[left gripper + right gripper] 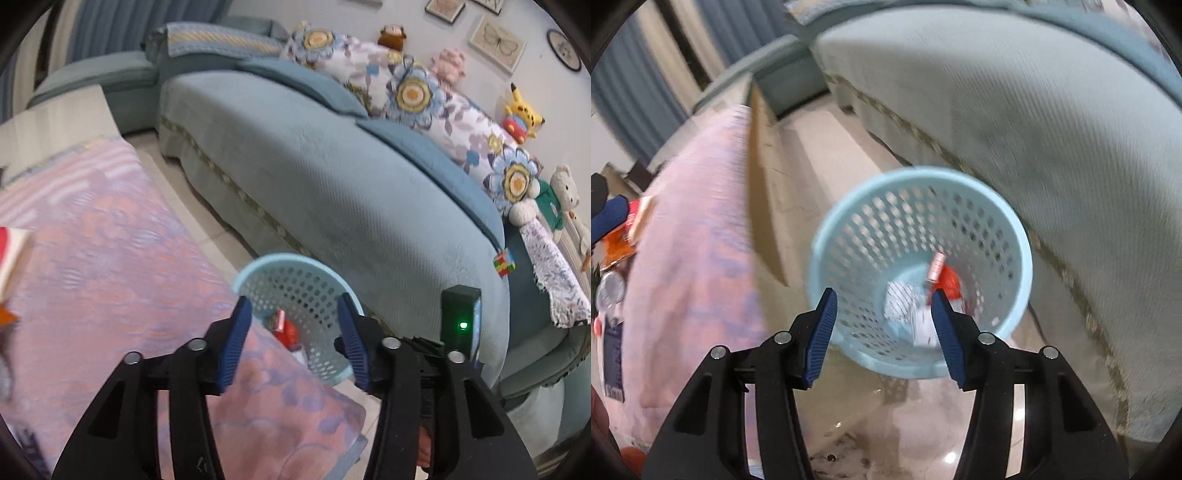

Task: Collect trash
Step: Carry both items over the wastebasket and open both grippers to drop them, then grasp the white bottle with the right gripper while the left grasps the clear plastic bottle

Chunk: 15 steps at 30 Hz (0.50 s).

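Both tools hung above a pale blue basket point(1015, 236) on the floor beside the sofa point(332, 177). The left tool point(293, 334) and right tool point(882, 334) stood apart, empty. Wrappers point(938, 271) lay inside the basket; more litter point(617, 243) remained on the desk point(701, 240).

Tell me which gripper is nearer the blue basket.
Right, as far as these views tell. The right gripper hangs open just above the basket, looking into it. The left gripper, also open and empty, sits back over the pink cloth.
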Each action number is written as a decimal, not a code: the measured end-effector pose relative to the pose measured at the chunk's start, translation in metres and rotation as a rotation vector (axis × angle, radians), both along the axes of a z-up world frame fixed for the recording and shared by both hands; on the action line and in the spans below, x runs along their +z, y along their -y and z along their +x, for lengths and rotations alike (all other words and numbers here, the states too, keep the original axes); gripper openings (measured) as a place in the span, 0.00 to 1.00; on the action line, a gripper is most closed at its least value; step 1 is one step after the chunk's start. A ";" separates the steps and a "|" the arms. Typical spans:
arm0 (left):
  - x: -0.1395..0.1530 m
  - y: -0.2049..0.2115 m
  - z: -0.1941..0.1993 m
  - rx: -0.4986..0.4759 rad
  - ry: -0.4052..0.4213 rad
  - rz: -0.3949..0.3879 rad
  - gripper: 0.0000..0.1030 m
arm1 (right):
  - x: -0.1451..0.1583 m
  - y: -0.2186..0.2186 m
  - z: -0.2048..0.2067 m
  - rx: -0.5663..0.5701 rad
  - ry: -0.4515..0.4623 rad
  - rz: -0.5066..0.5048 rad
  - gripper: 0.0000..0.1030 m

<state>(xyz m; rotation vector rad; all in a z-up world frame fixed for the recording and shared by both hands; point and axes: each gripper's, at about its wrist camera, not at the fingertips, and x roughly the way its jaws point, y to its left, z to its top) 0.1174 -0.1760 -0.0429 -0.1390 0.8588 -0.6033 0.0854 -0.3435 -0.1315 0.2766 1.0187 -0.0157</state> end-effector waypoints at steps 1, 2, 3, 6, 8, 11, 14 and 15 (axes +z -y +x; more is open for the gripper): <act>0.007 -0.008 -0.004 0.011 0.016 -0.003 0.51 | 0.014 -0.010 -0.001 0.022 0.030 -0.011 0.48; 0.013 -0.017 -0.009 0.025 0.034 -0.005 0.54 | 0.024 -0.017 0.000 0.039 0.051 -0.017 0.48; 0.023 -0.032 -0.016 0.051 0.062 -0.007 0.57 | 0.035 -0.026 -0.001 0.061 0.076 -0.020 0.48; 0.039 -0.064 -0.031 0.117 0.113 -0.007 0.62 | 0.069 -0.061 -0.003 0.144 0.156 -0.022 0.48; 0.047 -0.088 -0.040 0.171 0.138 -0.006 0.66 | 0.084 -0.085 -0.003 0.199 0.196 -0.025 0.48; 0.056 -0.135 -0.054 0.286 0.165 -0.007 0.67 | 0.106 -0.134 -0.003 0.316 0.253 -0.021 0.48; 0.061 -0.187 -0.067 0.421 0.187 -0.003 0.67 | 0.118 -0.182 -0.003 0.423 0.293 -0.024 0.41; 0.061 -0.202 -0.070 0.459 0.192 0.001 0.68 | 0.120 -0.197 -0.003 0.455 0.301 -0.021 0.31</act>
